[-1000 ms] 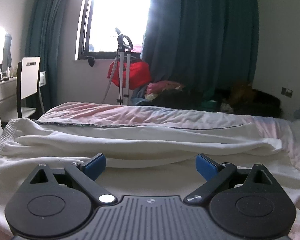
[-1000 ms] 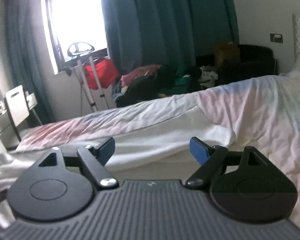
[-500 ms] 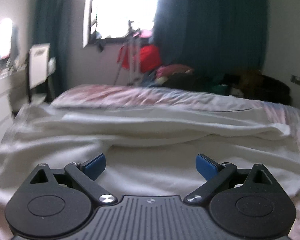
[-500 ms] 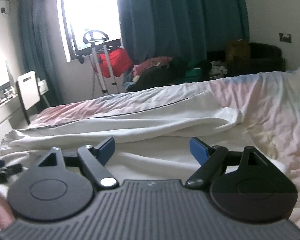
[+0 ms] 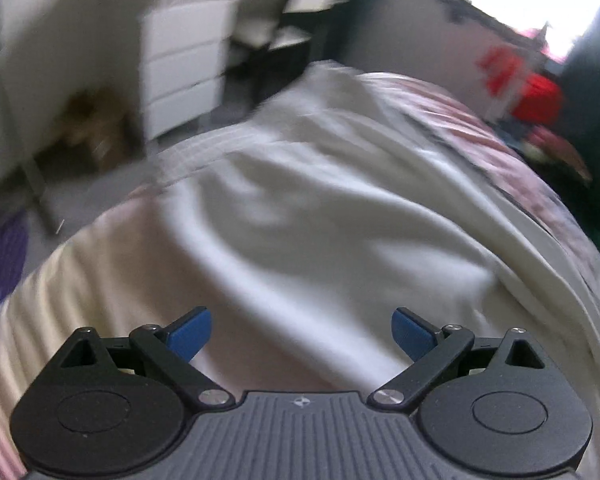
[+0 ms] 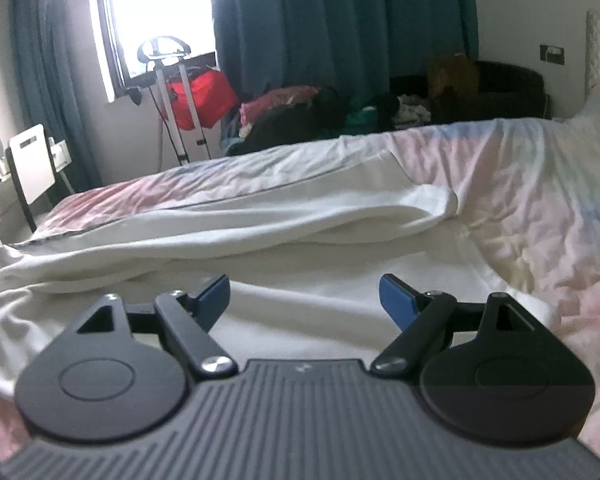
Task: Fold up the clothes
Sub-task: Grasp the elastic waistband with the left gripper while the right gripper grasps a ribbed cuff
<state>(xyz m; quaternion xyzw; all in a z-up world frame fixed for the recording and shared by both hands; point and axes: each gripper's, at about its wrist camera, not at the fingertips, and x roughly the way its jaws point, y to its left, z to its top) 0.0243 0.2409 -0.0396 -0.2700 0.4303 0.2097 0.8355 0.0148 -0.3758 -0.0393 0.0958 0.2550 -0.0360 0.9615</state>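
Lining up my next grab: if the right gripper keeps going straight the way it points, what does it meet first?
Most likely the white garment spread on the bed. The right gripper is open with nothing between its fingers, and cloth fills the gap ahead. Depth is unclear, so contact distance is uncertain.

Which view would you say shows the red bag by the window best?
The right wrist view: the red bag is sharp there, behind a metal stand. The left wrist view gives only a red blur at its right edge.

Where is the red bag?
In the right wrist view, the red bag sits at upper left, under the window, behind a metal stand, beyond the bed.
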